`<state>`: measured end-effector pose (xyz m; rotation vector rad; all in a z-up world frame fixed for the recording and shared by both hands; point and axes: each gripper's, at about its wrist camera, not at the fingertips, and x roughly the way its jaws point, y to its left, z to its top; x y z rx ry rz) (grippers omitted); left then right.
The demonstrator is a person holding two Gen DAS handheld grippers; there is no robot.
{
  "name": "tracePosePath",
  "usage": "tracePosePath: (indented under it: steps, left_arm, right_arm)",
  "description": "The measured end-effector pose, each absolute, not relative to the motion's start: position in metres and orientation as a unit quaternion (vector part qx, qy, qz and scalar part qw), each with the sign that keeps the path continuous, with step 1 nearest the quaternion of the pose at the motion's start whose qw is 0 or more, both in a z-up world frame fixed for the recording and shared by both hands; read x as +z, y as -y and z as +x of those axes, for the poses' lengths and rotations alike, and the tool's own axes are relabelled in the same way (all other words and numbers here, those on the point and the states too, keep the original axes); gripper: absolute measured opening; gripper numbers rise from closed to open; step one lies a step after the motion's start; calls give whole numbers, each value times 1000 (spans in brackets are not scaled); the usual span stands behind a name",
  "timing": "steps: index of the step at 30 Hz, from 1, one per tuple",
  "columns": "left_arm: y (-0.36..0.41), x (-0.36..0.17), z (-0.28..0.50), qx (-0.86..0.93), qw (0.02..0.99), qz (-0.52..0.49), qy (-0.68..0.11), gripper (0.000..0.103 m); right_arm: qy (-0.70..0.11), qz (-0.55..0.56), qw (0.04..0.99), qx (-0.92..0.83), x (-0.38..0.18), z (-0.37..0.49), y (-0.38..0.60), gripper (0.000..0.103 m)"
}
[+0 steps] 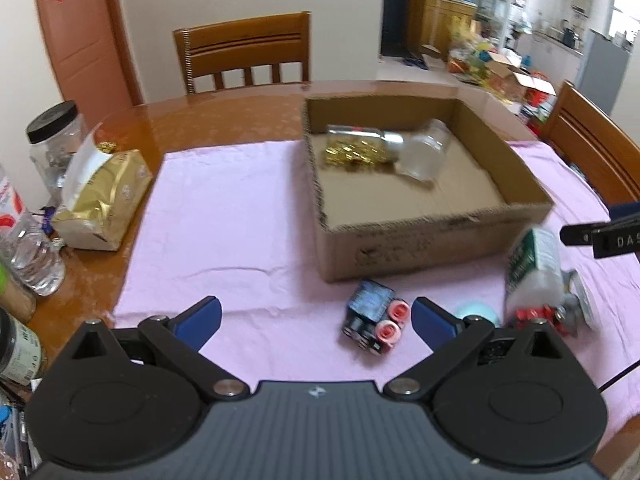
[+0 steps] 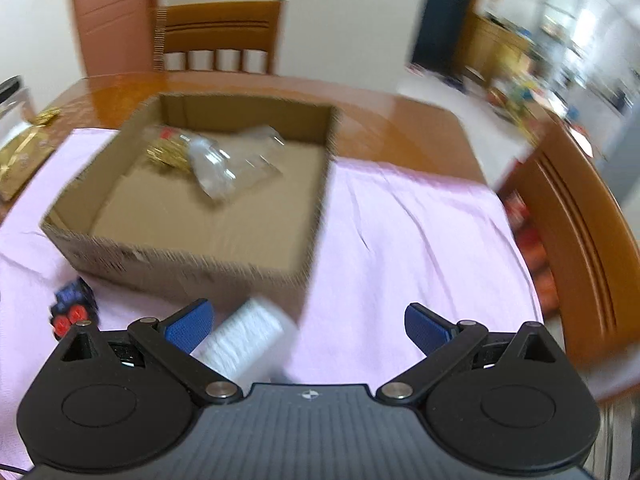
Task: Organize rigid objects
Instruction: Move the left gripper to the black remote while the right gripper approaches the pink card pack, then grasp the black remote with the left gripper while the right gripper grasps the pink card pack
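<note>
The only legible lettering is white "DAS", cut off by the frame's right edge, on a black gripper finger (image 1: 616,240) beyond the cardboard box (image 1: 400,240), whose front-wall print is too blurred to read.

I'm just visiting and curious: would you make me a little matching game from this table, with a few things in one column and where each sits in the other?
Things:
1. clear jar of gold pieces
2. blue speaker terminal block
3. gold foil bag
4. black-lidded plastic jar

Places:
A. on the pink cloth, in front of the cardboard box
B. at the table's far left edge
C. lying inside the cardboard box
D. on bare wood, left of the cloth

Pairs: 1-C, 2-A, 3-D, 4-B
</note>
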<state>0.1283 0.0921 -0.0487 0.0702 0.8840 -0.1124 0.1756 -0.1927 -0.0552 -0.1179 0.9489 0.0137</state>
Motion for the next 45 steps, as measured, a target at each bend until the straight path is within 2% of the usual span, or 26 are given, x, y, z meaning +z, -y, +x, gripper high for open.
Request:
tracePosePath:
  steps: [4, 18, 32, 45]
  left_arm:
    - [-81, -56, 118, -78, 899, 44, -429, 102]
    - [-26, -84, 86, -60, 876, 49, -477, 102]
    - [-1, -102, 71, -59, 863, 62, -498, 102]
    - [-10, -135, 51, -34, 847, 51, -527, 102]
  right_arm:
    - [-482, -11, 876, -22, -72, 150, 213, 103]
    - [-523, 18, 852, 36, -109, 142, 250, 103]
    - [-558, -40, 827, 55, -140, 114, 270, 103]
    - [-535, -65, 839, 67, -145, 104, 268, 103]
